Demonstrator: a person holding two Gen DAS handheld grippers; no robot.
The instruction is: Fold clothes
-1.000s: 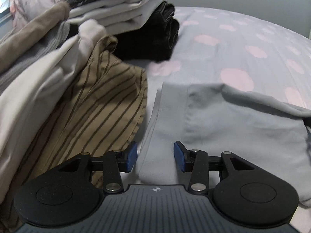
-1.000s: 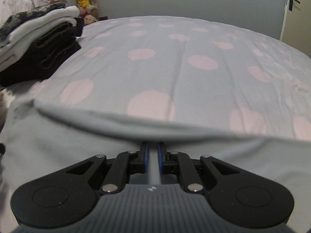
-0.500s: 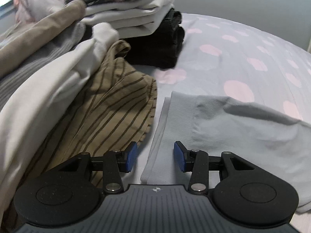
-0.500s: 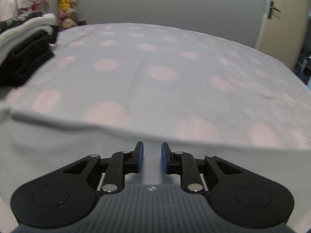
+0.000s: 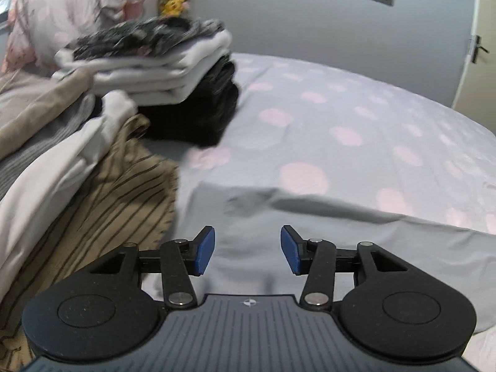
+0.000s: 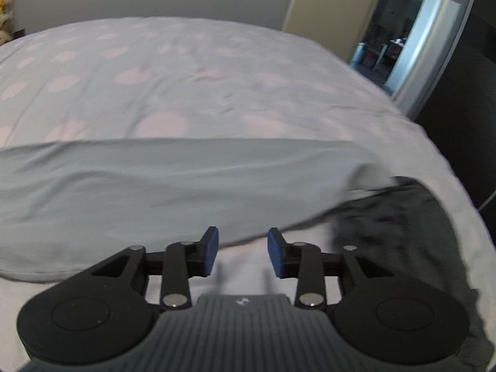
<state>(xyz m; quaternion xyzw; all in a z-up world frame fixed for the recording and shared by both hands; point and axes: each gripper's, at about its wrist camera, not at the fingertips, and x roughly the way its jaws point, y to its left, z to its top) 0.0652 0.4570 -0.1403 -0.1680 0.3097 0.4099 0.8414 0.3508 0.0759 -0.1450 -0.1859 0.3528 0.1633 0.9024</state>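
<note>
A pale grey-blue garment (image 5: 310, 235) lies folded flat on the polka-dot bed. My left gripper (image 5: 247, 252) hovers over its left part, jaws opening, with nothing between the blue pads. In the right wrist view the same garment (image 6: 173, 192) stretches across the bed. My right gripper (image 6: 242, 254) sits near its front right edge, over bare sheet. Its jaws are opening and no cloth is pinched. A dark garment (image 6: 403, 226) lies just right of it.
A heap of unfolded clothes, with a tan striped garment (image 5: 102, 217) on top, lies at the left. A stack of folded clothes (image 5: 161, 71) stands behind it. Pillows (image 5: 62, 28) are at the far left. A door (image 6: 328, 9) and doorway are at the right.
My right gripper let go of the grey-blue garment's edge, opened, and swung right toward the dark garment. My left gripper rose a little and opened slightly wider.
</note>
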